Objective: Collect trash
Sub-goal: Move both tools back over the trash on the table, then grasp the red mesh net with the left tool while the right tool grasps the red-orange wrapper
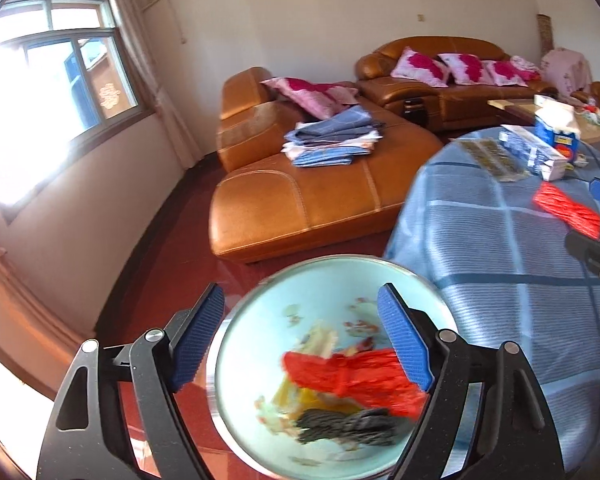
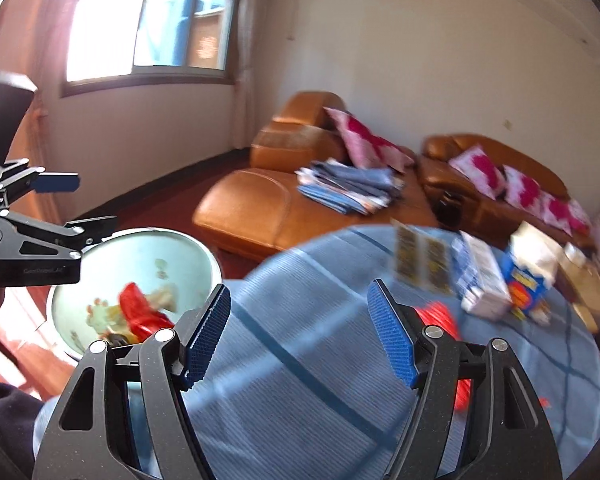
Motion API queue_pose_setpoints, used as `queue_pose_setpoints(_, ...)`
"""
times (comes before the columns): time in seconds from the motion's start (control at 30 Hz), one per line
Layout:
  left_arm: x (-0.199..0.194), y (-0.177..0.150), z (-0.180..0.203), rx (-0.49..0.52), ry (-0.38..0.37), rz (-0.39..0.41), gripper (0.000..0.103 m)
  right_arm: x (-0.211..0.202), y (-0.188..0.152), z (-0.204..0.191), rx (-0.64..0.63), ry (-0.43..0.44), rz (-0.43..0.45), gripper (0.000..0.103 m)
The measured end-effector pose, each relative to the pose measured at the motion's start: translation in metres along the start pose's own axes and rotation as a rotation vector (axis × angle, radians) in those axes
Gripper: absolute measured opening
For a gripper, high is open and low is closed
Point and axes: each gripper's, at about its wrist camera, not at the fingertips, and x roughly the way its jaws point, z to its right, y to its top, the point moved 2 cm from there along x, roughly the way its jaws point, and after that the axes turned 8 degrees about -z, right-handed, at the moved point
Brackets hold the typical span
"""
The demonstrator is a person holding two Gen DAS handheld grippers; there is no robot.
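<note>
— We see both jaws spread: the left hand-held gripper (image 1: 302, 344) above the bowl (image 1: 260, 320) with trash.
— Yes, and our right hand-held gripper (image 2: 298, 330) near a red wrapper (image 2: 440, 316), probably touching nothing.

Sunlit window (image 1: 60, 80), tan leather sofa (image 1: 300, 192) (pink cushions (image 1: 420, 66)), dark red floor (image 1: 172, 264).

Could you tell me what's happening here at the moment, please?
A person with two handheld grippers is clearing trash off a table covered in a blue cloth. The left gripper, open, hangs over a pale bowl beside the table, already holding a red wrapper and other scraps. The right gripper, open and empty, is over the cloth near another red wrapper.
</note>
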Motion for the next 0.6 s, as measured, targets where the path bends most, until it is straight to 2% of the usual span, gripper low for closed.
queue_pose_setpoints(0.1,0.001,0.003,0.033,0.046,-0.070,0.006,0.085,-0.013,-0.027,0.047,0.110,-0.103,-0.075,0.070)
queue_pose_setpoints(0.2,0.000,0.006,0.068,0.103,-0.145,0.013,0.085,-0.024,-0.062,0.094,0.219,-0.201,-0.180,0.070)
queue_pose_setpoints(0.27,-0.003,0.009,0.092,0.140,-0.197,0.017,0.085,-0.031,-0.082,0.111,0.259,-0.236,-0.228,0.070)
queue_pose_setpoints(0.33,-0.006,0.013,0.113,0.168,-0.245,0.024,0.085,-0.037,-0.097,0.125,0.286,-0.245,-0.274,0.066)
queue_pose_setpoints(0.47,-0.013,0.017,0.149,0.216,-0.296,0.040,0.086,-0.038,-0.113,0.136,0.317,-0.210,-0.336,0.061)
queue_pose_setpoints(0.5,-0.014,0.020,0.158,0.228,-0.311,0.046,0.087,-0.037,-0.117,0.137,0.317,-0.210,-0.352,0.055)
queue_pose_setpoints(0.53,-0.014,0.023,0.165,0.235,-0.317,0.047,0.087,-0.034,-0.121,0.139,0.316,-0.202,-0.372,0.040)
queue_pose_setpoints(0.6,-0.014,0.028,0.177,0.245,-0.341,0.040,0.087,-0.031,-0.123,0.139,0.321,-0.184,-0.388,0.023)
